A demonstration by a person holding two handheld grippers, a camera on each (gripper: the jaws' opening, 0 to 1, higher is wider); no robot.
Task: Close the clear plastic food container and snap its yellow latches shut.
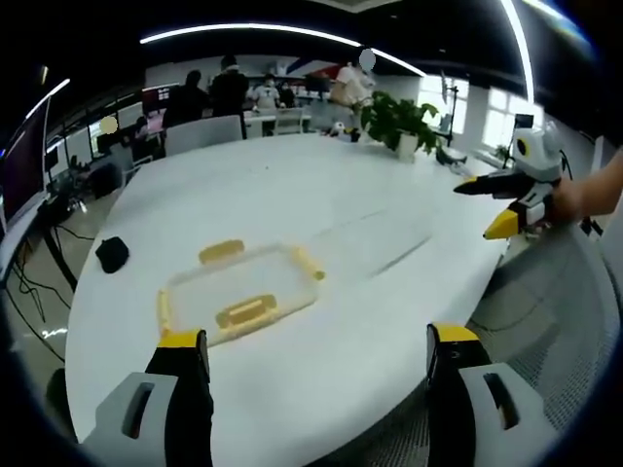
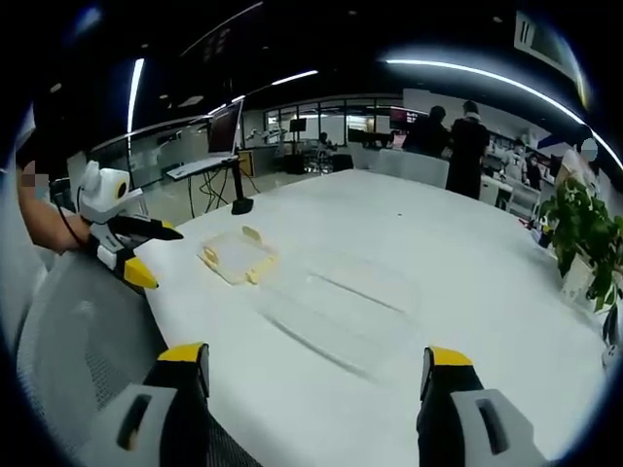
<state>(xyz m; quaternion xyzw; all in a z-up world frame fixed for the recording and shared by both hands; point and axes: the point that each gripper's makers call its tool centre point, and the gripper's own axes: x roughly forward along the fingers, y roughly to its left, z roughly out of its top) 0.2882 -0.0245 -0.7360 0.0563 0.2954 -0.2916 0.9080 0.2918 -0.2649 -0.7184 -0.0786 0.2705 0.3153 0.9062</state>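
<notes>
Where visible, black object [image 1: 113, 253] leftward.

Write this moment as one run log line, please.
lid with yellow latches flat on white table | clear container base apart | left gripper open | right gripper open

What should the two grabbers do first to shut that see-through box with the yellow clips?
Probably bring the left gripper down toward the lid with yellow latches. Both grippers hang open above the white table, touching nothing, and the clear base lies apart from that lid.
</notes>
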